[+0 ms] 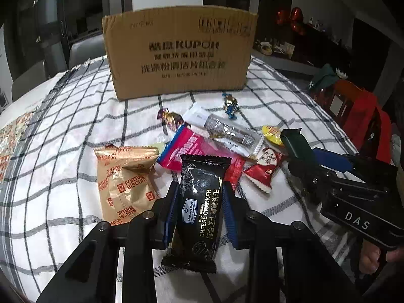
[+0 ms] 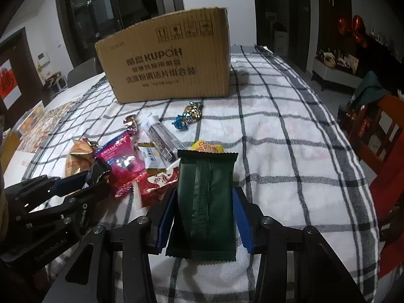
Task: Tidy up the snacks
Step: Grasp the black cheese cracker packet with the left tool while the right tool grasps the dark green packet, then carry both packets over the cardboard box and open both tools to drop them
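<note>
Black cracker packet [image 1: 199, 209] pinched upright, left hand-held gripper [image 1: 200, 199]; gold lettering.

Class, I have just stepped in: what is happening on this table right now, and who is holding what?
A person is sorting snacks with a handheld gripper in each hand. The left gripper is shut on a black cracker packet; the right gripper is shut on a dark green packet. More wrapped snacks, such as a gold biscuit bag and a pink packet, lie loose on the checked cloth in front of a cardboard box.
</note>
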Demonstrator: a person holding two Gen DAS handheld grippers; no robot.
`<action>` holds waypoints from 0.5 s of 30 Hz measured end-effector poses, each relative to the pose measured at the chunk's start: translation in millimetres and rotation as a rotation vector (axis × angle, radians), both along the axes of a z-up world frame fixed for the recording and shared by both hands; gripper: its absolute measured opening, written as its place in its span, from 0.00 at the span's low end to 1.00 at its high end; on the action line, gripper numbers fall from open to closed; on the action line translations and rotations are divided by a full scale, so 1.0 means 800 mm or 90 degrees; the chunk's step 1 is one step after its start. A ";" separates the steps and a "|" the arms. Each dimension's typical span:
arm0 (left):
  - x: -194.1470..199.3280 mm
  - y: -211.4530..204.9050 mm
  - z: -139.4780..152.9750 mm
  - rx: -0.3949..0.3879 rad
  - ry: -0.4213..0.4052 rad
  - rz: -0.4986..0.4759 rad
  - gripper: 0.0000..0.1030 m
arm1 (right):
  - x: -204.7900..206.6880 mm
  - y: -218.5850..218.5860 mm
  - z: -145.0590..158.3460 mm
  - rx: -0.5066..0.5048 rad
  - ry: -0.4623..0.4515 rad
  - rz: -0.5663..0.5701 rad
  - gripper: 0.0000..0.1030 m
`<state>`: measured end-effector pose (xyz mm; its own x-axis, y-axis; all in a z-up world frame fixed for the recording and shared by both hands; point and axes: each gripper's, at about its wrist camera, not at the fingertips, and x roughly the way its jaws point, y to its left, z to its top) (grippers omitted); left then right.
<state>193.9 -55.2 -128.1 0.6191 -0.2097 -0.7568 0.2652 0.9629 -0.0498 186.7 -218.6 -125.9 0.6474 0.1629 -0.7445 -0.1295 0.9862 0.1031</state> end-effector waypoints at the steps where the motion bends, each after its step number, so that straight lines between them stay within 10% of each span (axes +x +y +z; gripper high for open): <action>1: -0.003 0.000 0.005 -0.002 -0.007 0.001 0.32 | -0.002 0.000 0.003 0.001 -0.005 0.000 0.44; 15: -0.033 0.006 0.067 -0.027 -0.061 0.001 0.32 | -0.036 0.012 0.064 0.017 -0.066 0.022 0.44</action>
